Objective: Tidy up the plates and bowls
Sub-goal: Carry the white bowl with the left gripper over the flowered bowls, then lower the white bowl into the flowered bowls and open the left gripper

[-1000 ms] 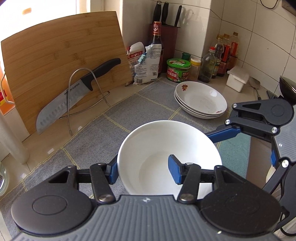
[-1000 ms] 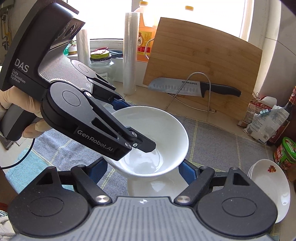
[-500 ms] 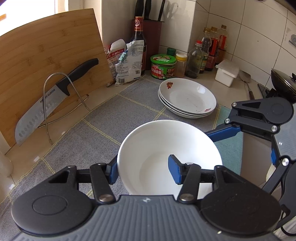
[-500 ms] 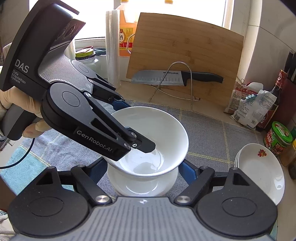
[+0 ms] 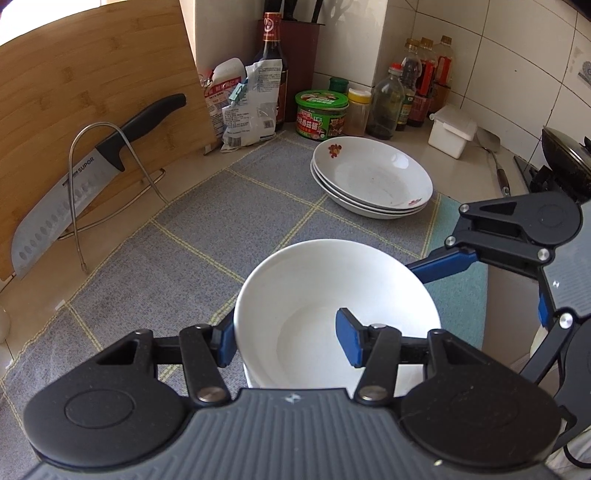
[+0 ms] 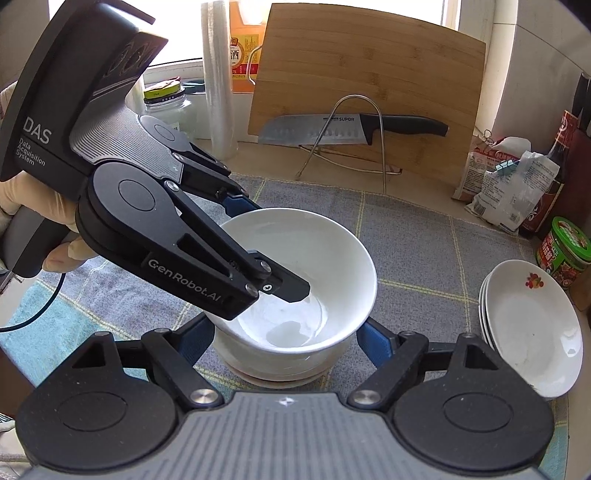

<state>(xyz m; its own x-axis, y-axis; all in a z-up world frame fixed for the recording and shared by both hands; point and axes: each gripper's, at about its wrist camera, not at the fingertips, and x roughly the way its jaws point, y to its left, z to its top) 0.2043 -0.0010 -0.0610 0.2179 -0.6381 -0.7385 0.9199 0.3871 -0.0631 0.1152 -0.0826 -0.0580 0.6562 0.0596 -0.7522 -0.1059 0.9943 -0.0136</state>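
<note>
White bowl rim clamped in left tool; right tool apart, straddling lower bowl.

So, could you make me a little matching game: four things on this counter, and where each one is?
Things:
1 white bowl
2 plate stack
3 knife
4 green-lidded jar

Places:
A in the wire rack
B gripped by the left hand-held gripper
C beside the tiled wall
D loose on the grey mat

Pairs: 1-B, 2-D, 3-A, 4-C

White tiled wall, bright window
</note>
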